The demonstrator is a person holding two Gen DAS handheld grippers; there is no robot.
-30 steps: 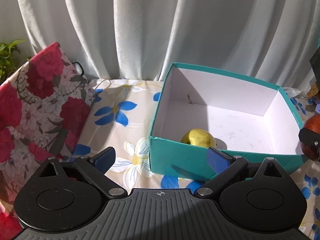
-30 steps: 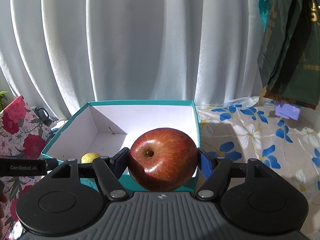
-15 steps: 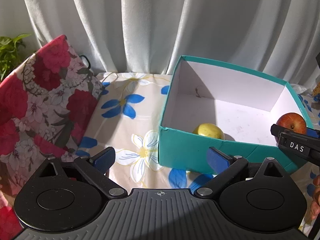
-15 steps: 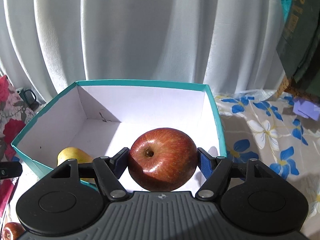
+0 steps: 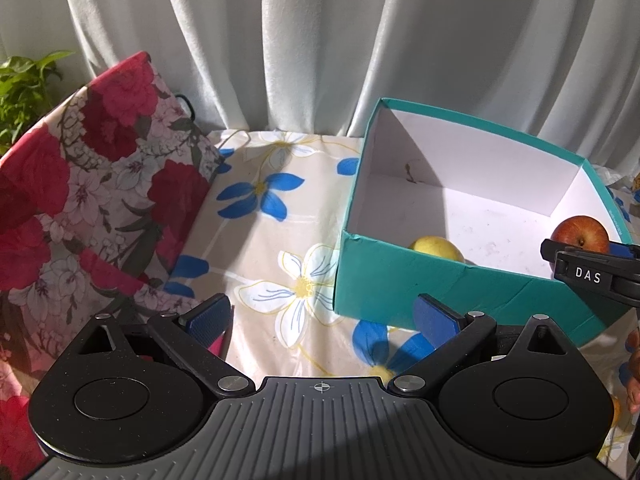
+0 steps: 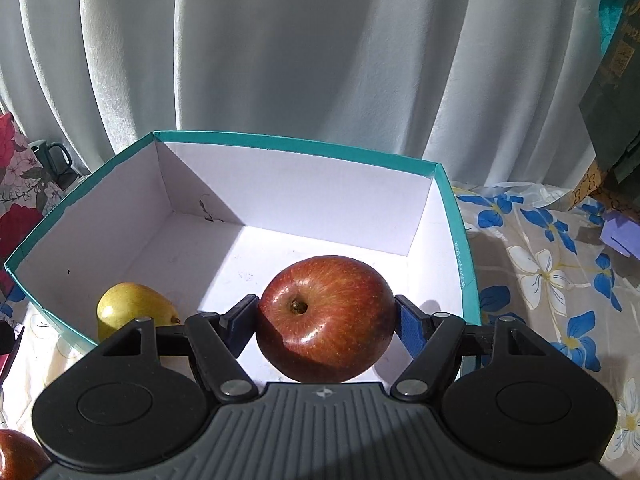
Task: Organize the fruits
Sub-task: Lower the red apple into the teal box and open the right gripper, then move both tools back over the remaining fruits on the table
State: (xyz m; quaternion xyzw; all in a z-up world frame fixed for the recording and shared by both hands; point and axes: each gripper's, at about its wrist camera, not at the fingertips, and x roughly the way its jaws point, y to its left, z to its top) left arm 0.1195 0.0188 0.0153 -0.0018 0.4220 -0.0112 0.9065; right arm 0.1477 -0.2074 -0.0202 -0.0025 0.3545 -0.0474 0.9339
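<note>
the right gripper [image 6: 326,322] pinches a red apple [image 6: 326,324] between its blue pads, one pad pressed to each side, stem end facing the camera. the apple hangs inside the teal box [image 6: 460,248], low over its white floor near the box's near right corner; whether it touches the floor cannot be told. in the left wrist view the same apple [image 5: 580,232] shows just above the box's right rim, with the right gripper's black finger in front of it.

a yellow pear [image 6: 134,308] lies on the box floor against the near wall, toward the near left corner, apart from the apple. in the left wrist view the pear [image 5: 436,248] peeks over the near wall of the box [image 5: 420,280].

the left gripper [image 5: 322,314] is spread, nothing between its pads, and hovers over the flowered tablecloth [image 5: 280,240] just in front of the box's near left corner. a red floral bag [image 5: 92,184] leans at the table's left edge, with a green plant [image 5: 24,88] behind it. a white curtain [image 5: 320,40] hangs along the back edge. a second red apple [image 6: 18,456] sits at the bottom left of the right wrist view, partly hidden by the gripper body.
</note>
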